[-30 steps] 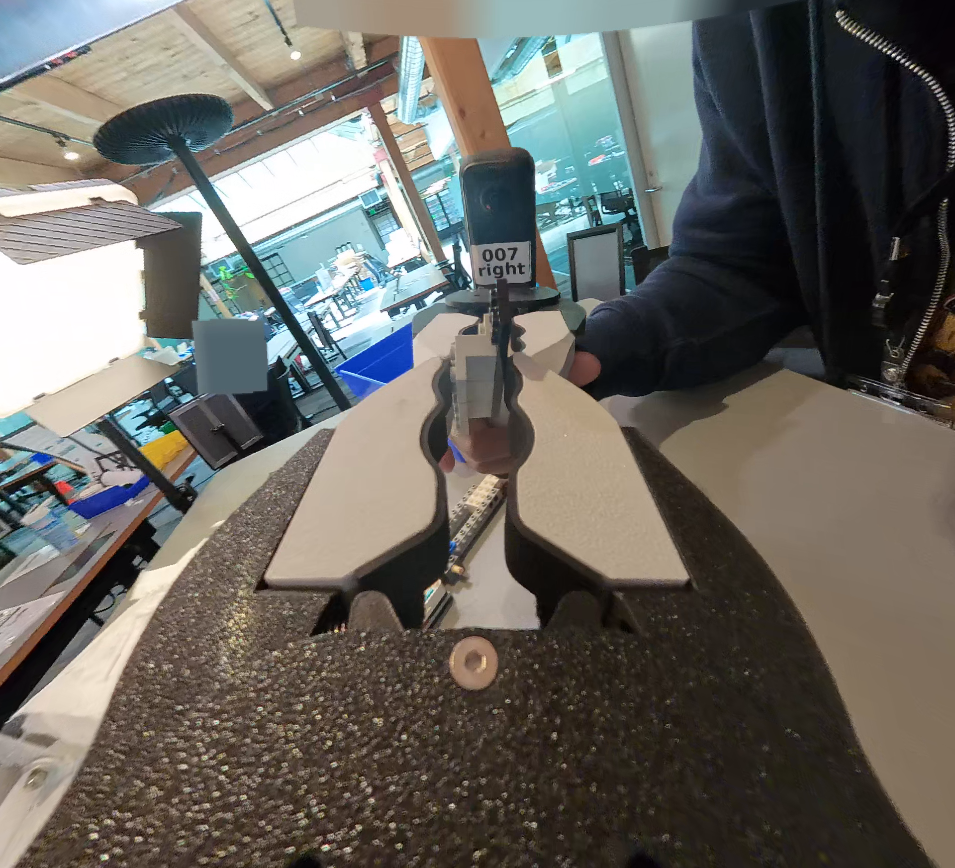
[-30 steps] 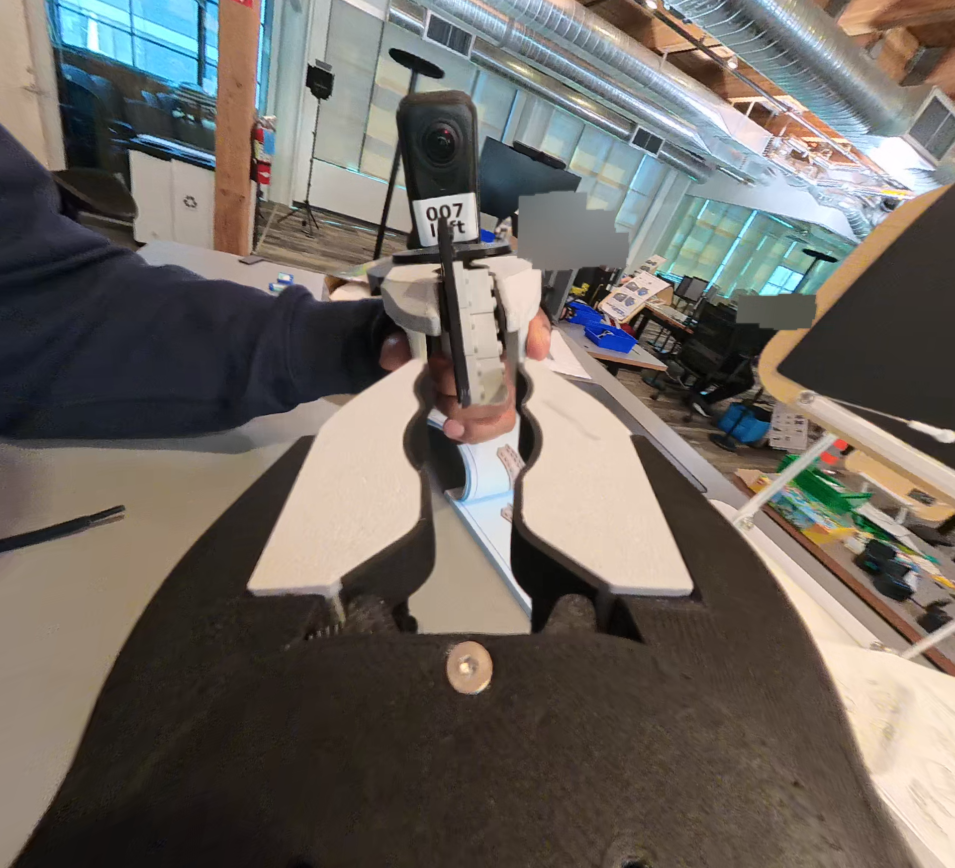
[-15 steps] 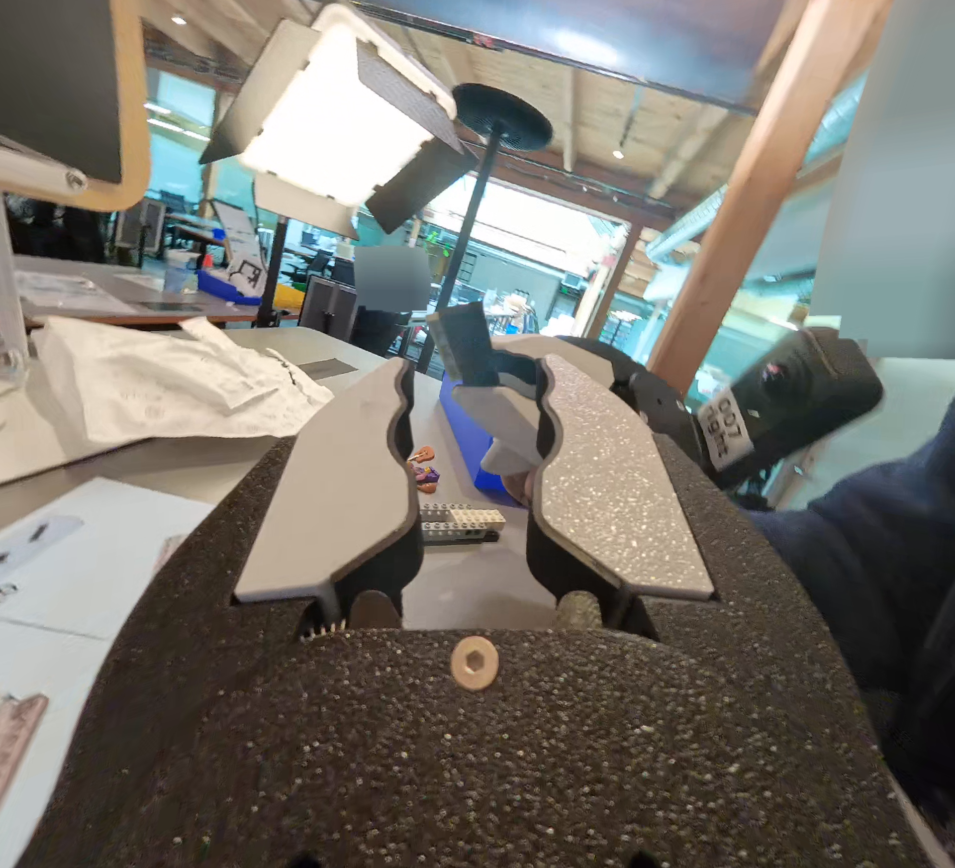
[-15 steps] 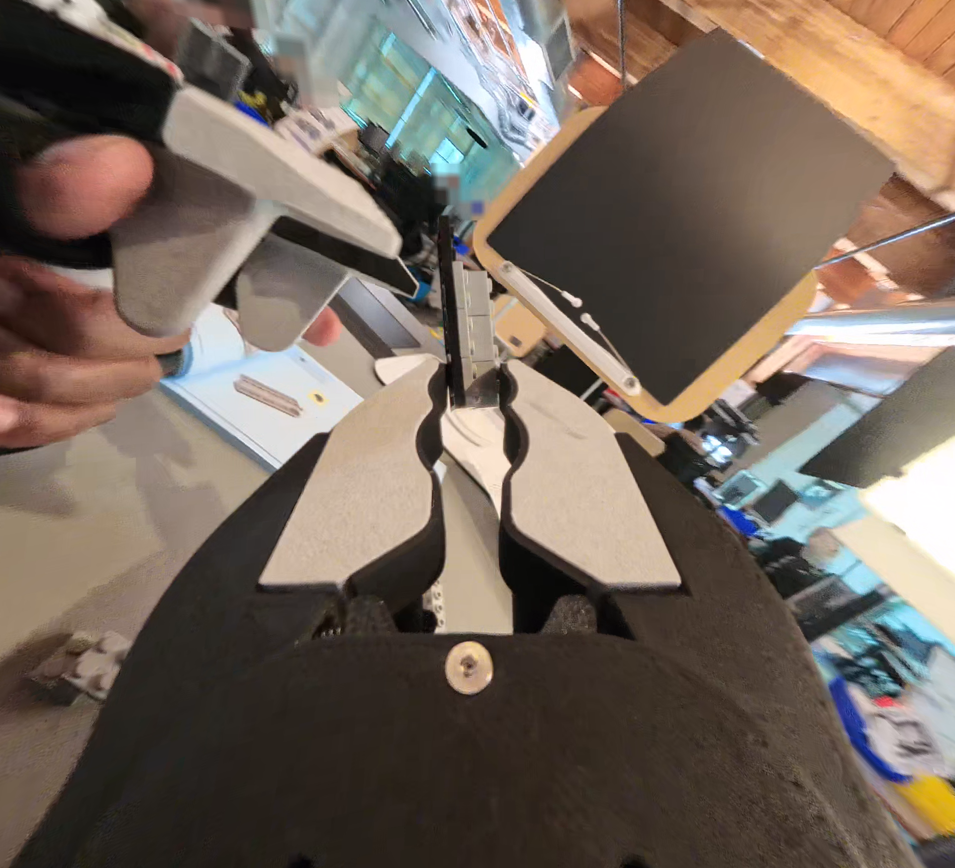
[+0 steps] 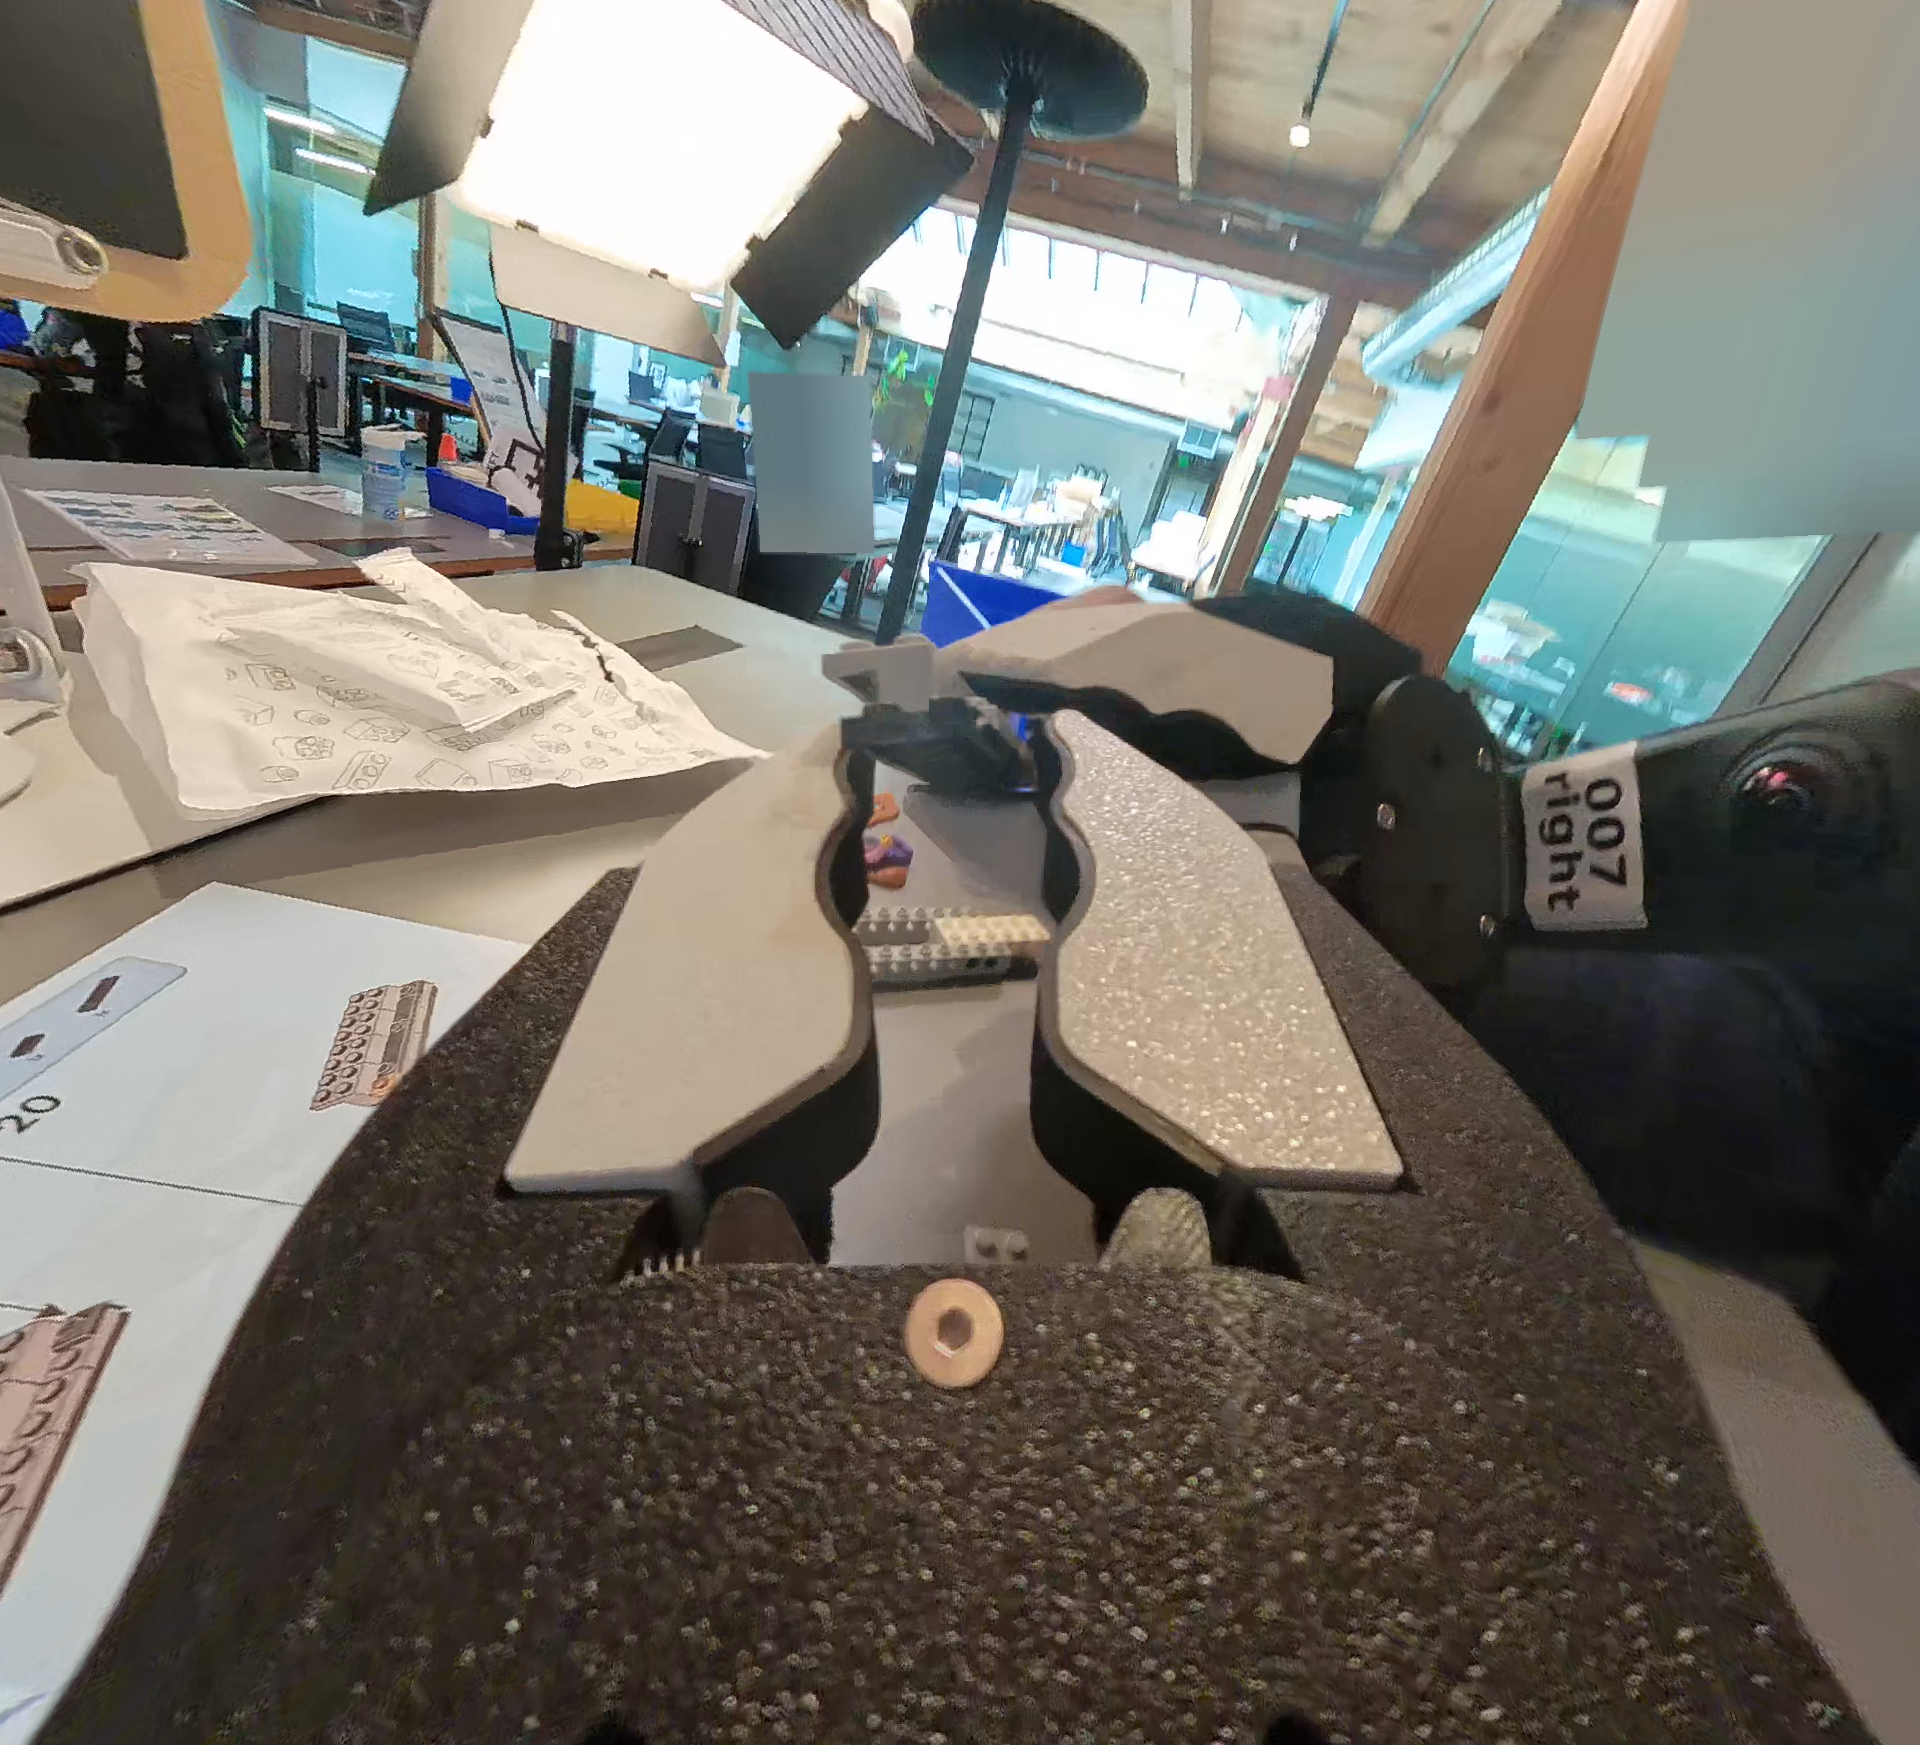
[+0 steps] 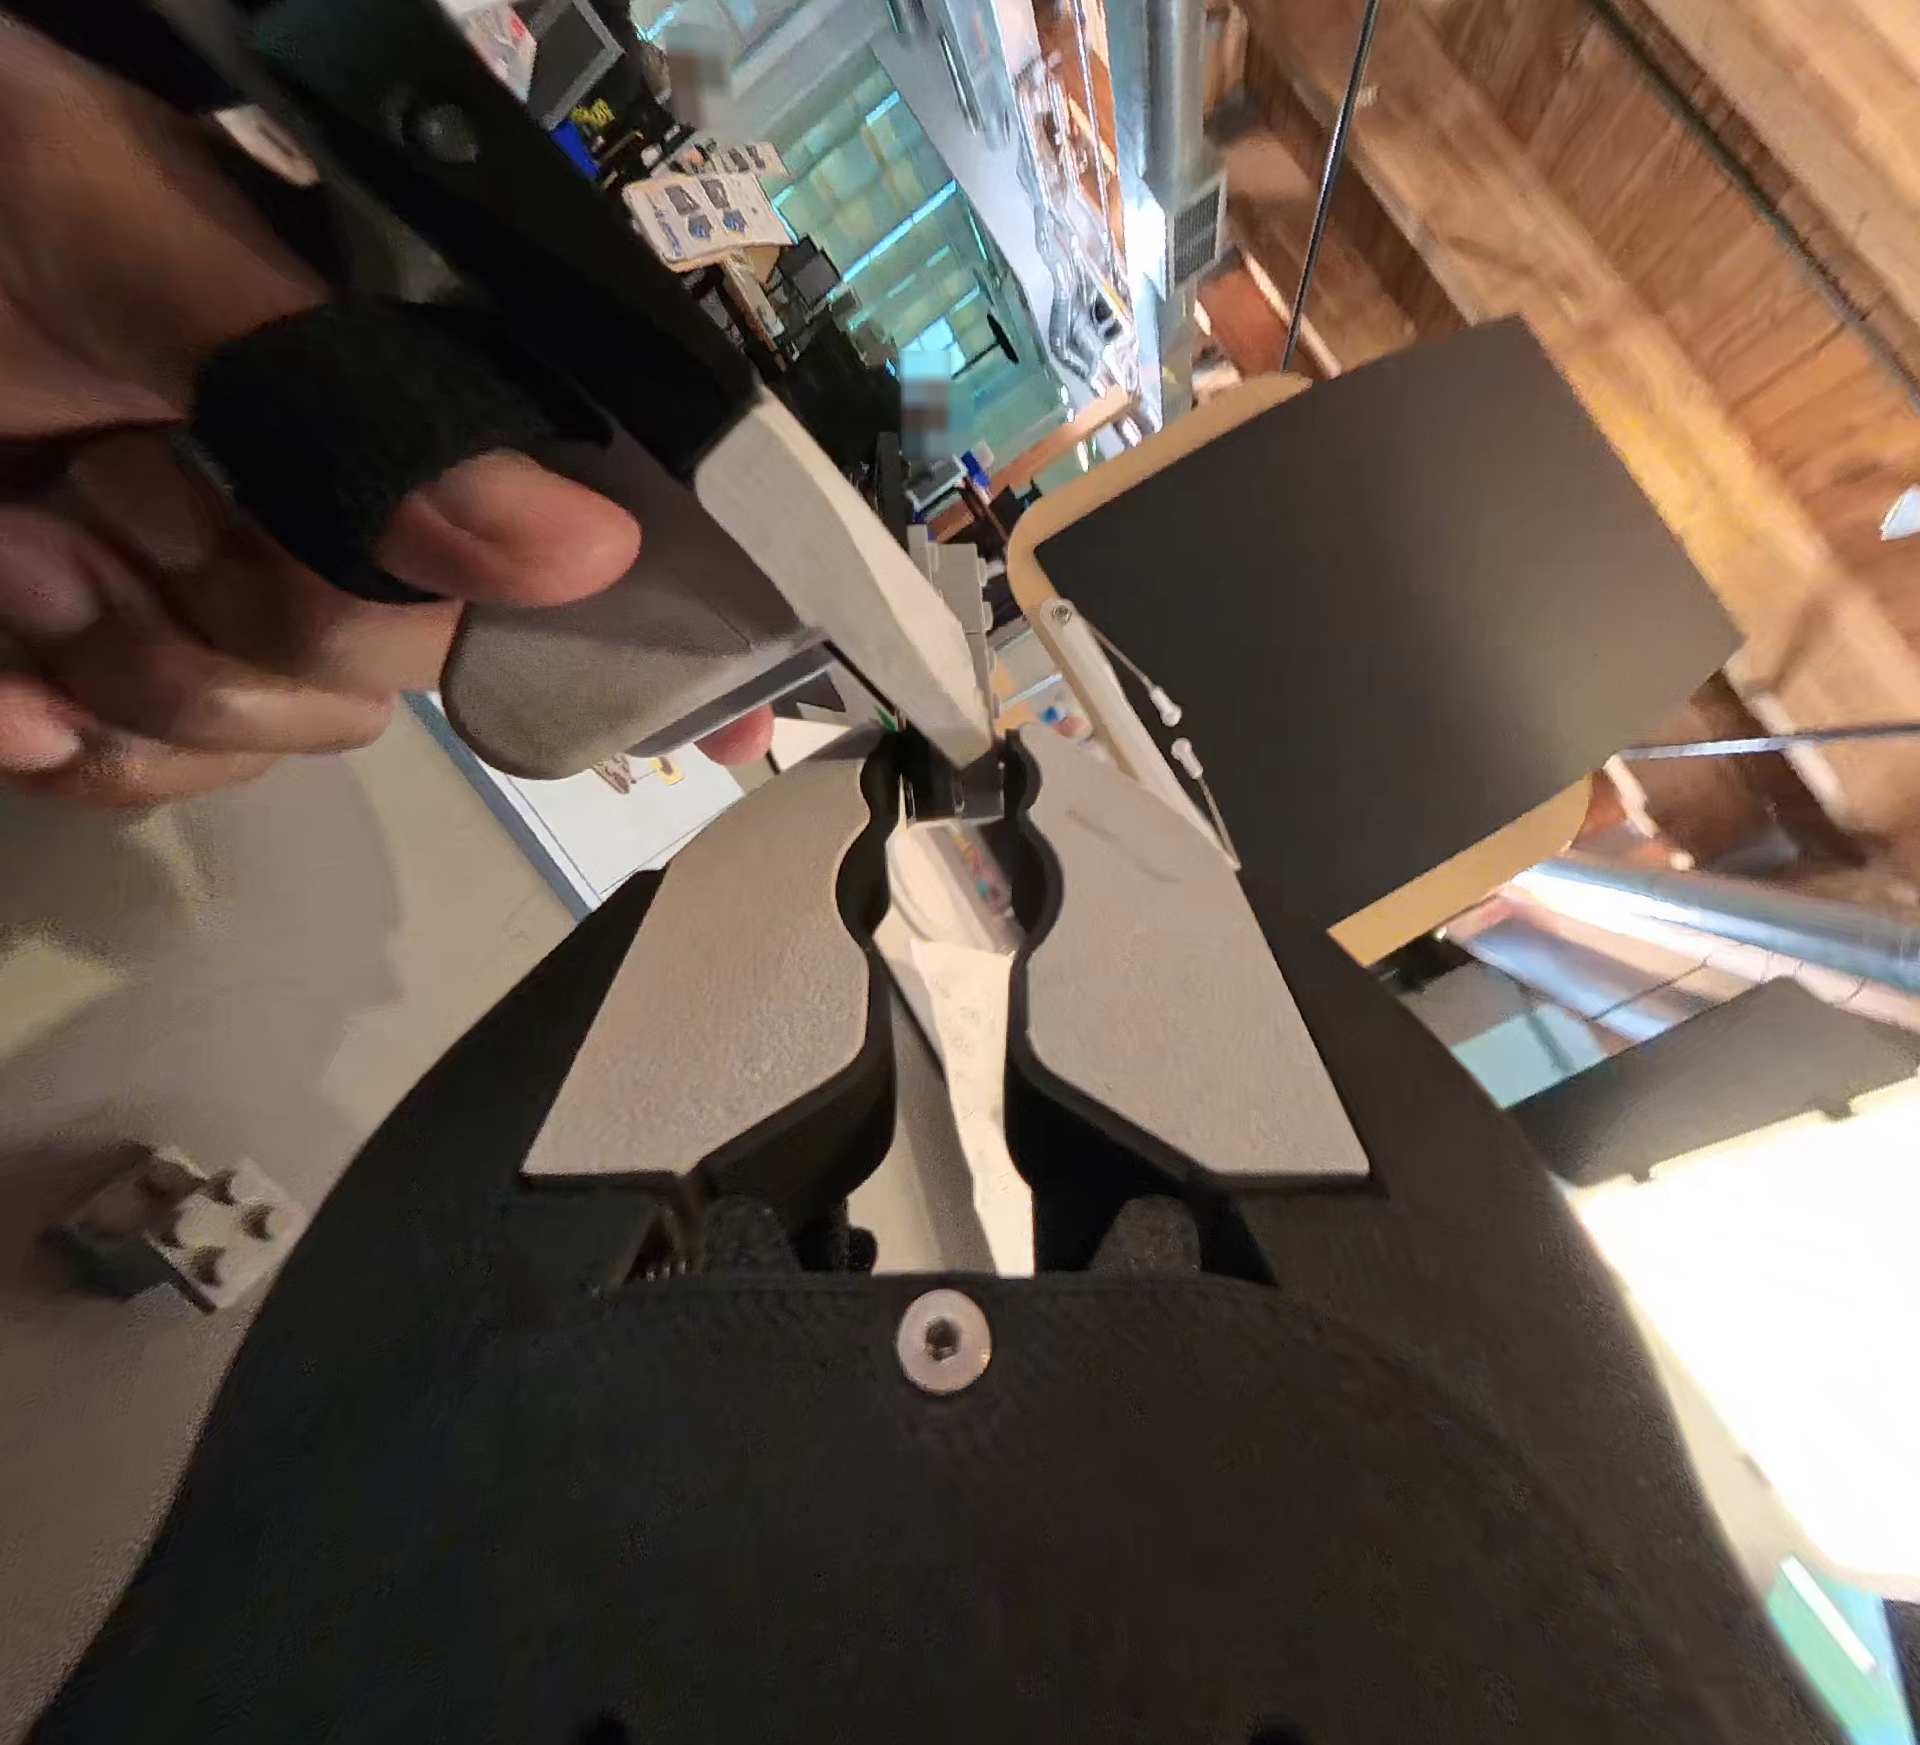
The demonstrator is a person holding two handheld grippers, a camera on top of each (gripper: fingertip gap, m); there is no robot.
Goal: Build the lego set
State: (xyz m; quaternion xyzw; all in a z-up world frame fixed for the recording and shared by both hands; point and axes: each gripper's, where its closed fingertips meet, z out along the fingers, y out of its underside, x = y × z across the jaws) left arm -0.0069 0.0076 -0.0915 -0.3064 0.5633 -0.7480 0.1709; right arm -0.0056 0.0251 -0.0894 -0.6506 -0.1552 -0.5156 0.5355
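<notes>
- In the left wrist view, the left gripper [image 5: 951,760] is held low over the grey table [image 5: 436,848], its two fingers part open. Its tips flank a brick assembly [image 5: 925,719] of grey and black bricks; whether they press it, I cannot tell.
- The right gripper [image 5: 1122,677] comes in from the right and holds that assembly.
- Behind, on the table: one brick plate [image 5: 951,937], one crumpled paper bag [image 5: 395,698], one instruction sheet [image 5: 197,1051].
- In the right wrist view, the right gripper [image 6: 951,786] is tilted upward, its two fingers closed on the assembly's end [image 6: 961,796].
- One hand [image 6: 208,490] carries the left gripper; one of its fingers [image 6: 862,615] lies against the bricks.
- One loose grey brick [image 6: 171,1222] lies near left.
</notes>
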